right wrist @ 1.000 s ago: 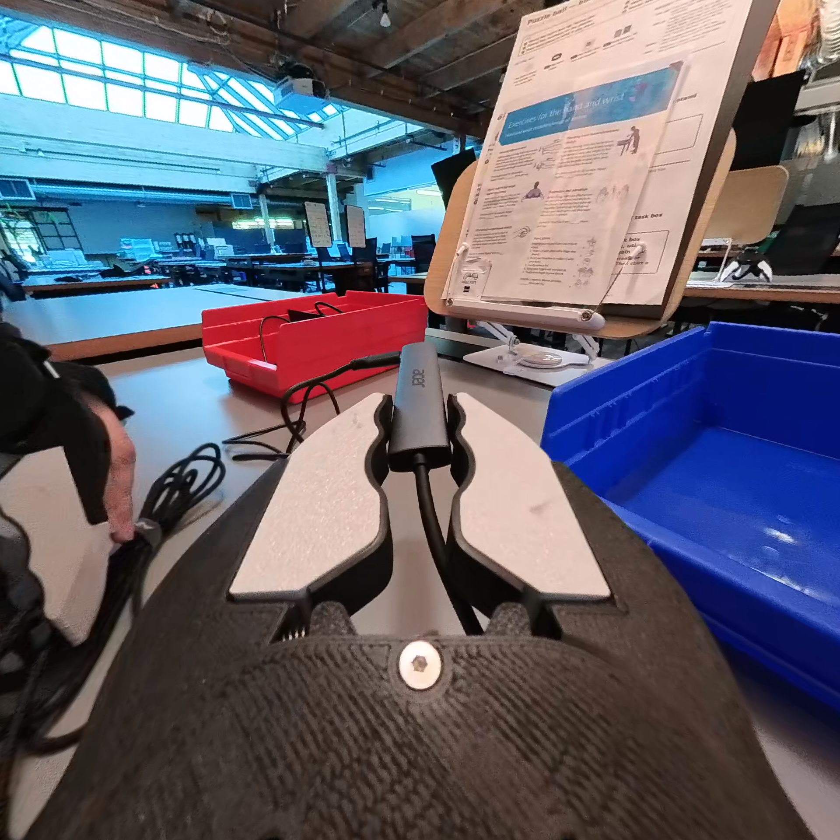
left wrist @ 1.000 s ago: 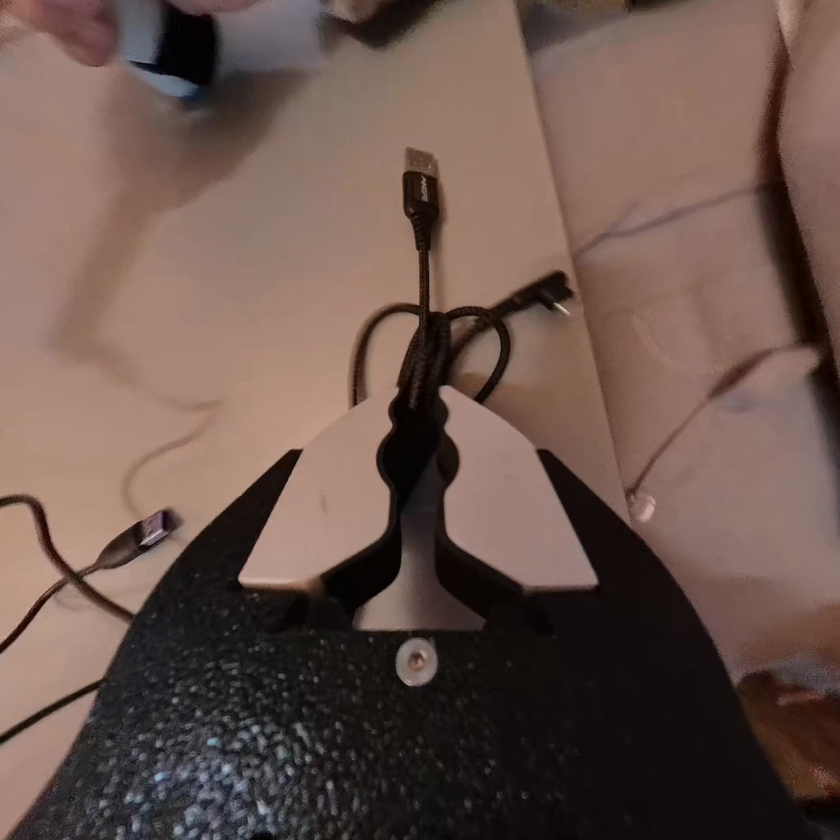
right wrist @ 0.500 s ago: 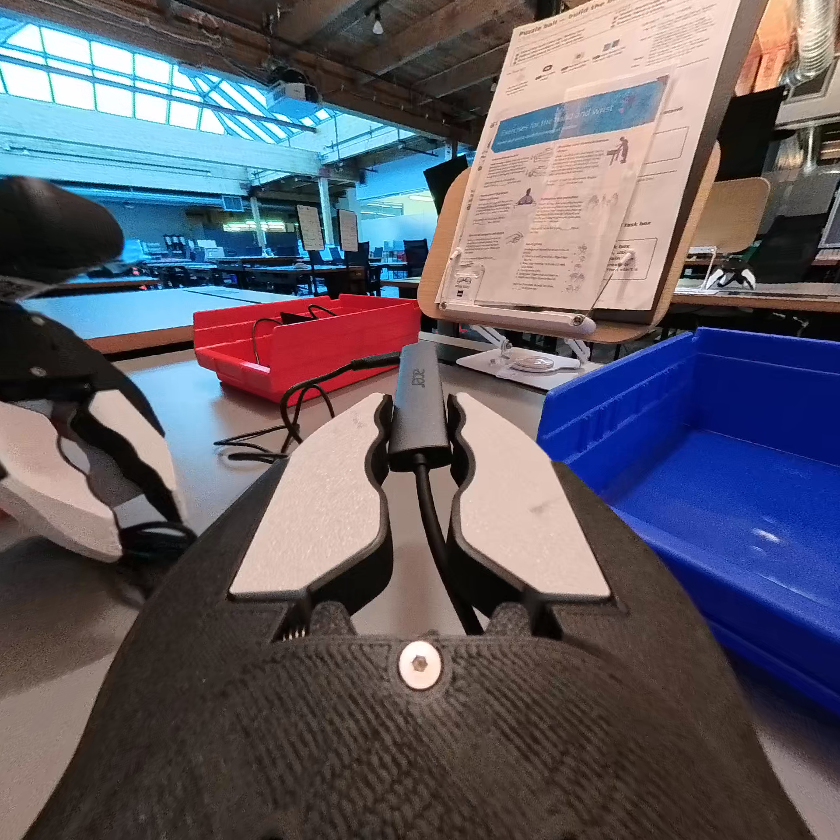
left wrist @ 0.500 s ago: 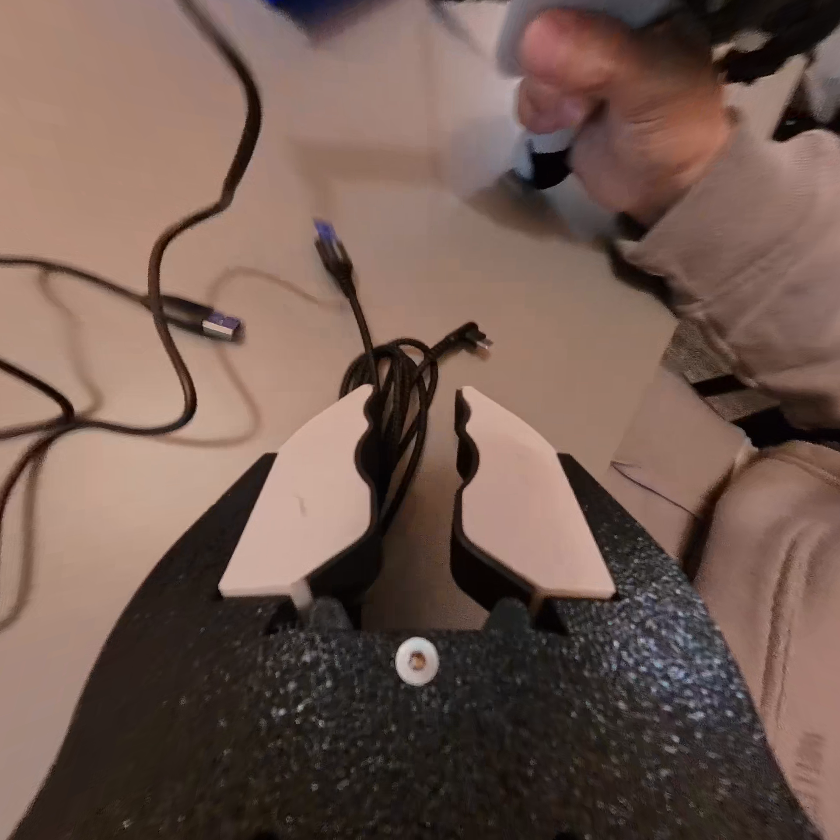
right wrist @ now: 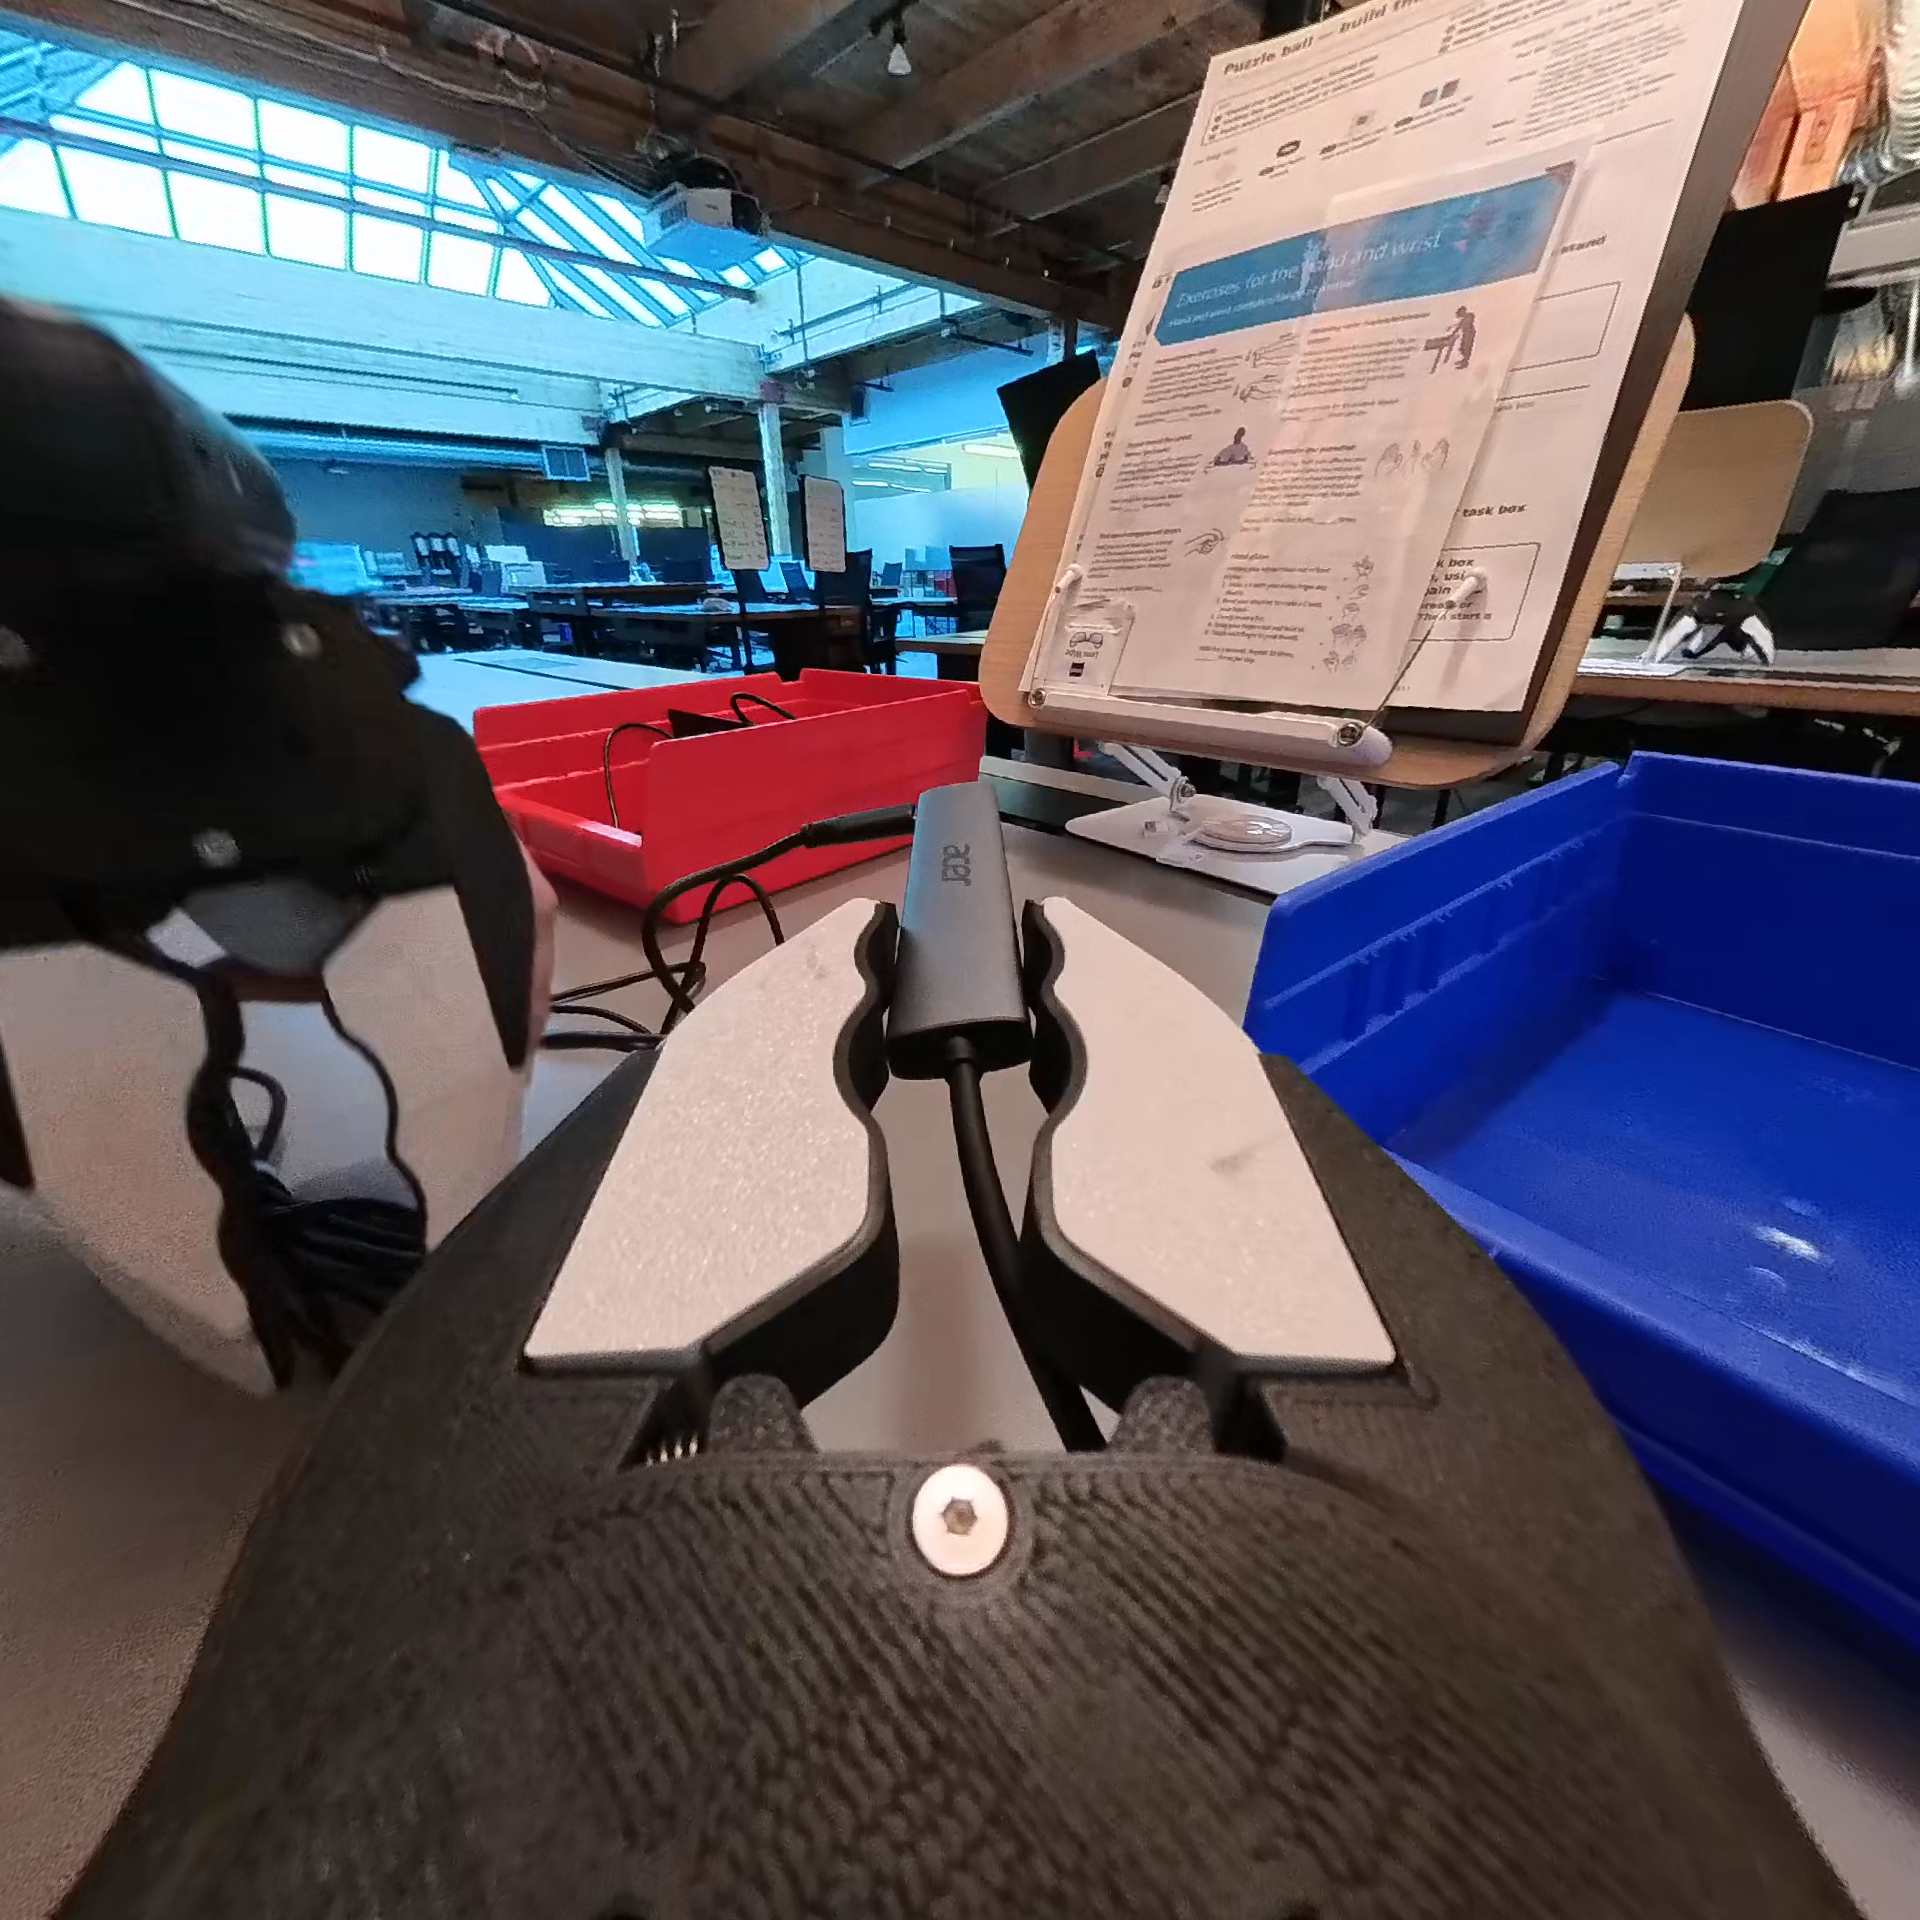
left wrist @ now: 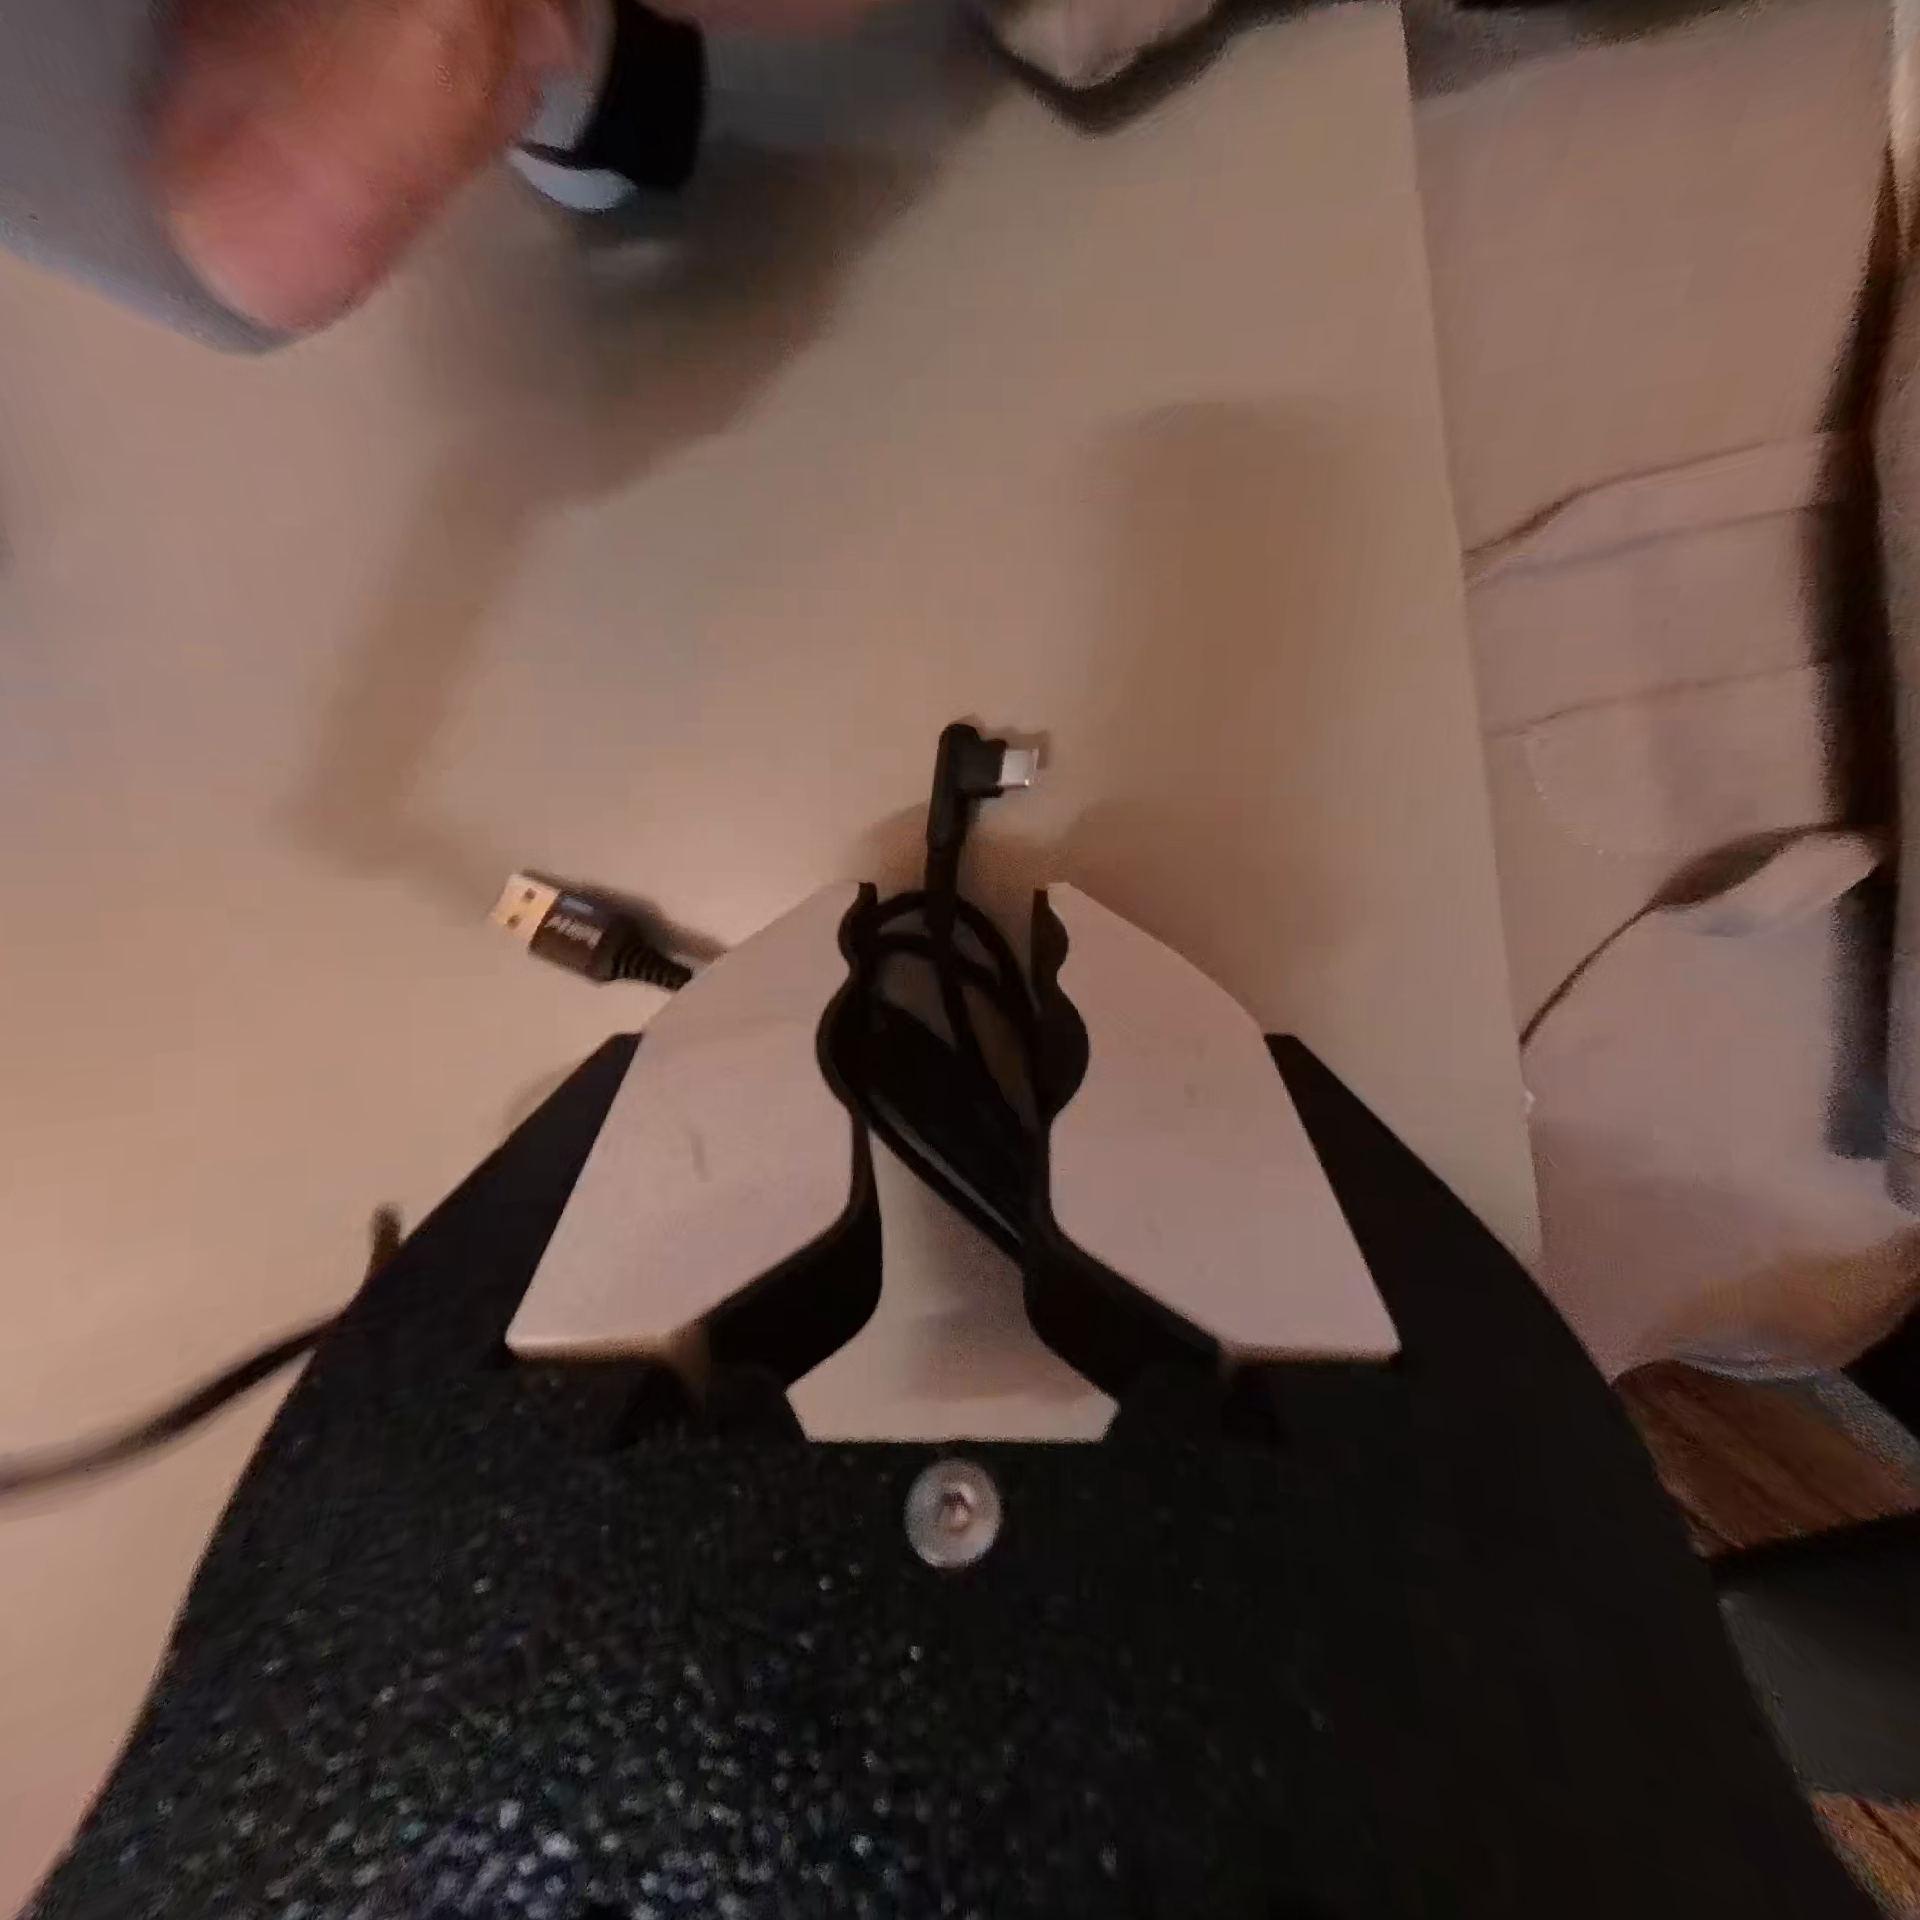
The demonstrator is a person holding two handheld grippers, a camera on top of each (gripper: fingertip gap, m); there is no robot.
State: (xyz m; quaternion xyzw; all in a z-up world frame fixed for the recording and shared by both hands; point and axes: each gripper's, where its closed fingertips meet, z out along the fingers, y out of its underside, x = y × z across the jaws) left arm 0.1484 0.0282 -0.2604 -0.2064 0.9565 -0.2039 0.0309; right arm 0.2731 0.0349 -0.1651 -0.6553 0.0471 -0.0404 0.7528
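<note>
My left gripper (left wrist: 951, 904) is shut on a coiled black braided cable (left wrist: 935, 1049). The cable's angled plug (left wrist: 982, 774) sticks out past the fingertips, and its USB plug (left wrist: 561, 935) pokes out to the left. In the right wrist view the left gripper (right wrist: 260, 914) is off the grey table (right wrist: 104, 1091), with black cable (right wrist: 301, 1236) hanging from it down to the table. My right gripper (right wrist: 956, 914) is shut on a dark grey USB hub (right wrist: 951, 862), held level above the table. The hub's own cord (right wrist: 997, 1226) runs back between the fingers.
A red bin (right wrist: 727, 821) with cables stands behind the hub and a blue bin (right wrist: 1558, 1039) is close on the right. A wooden document stand (right wrist: 1351, 416) holds papers behind them. A person's hand (left wrist: 291, 156) and beige trousers (left wrist: 1662, 727) lie past the table edge (left wrist: 1455, 727). The tips of one gripper are about 15 cm away from the tips of the other.
My left gripper was shut on the cable, stood open around it half a second ago, and is shut on it again, lifted off the table. The right gripper has barely moved.
</note>
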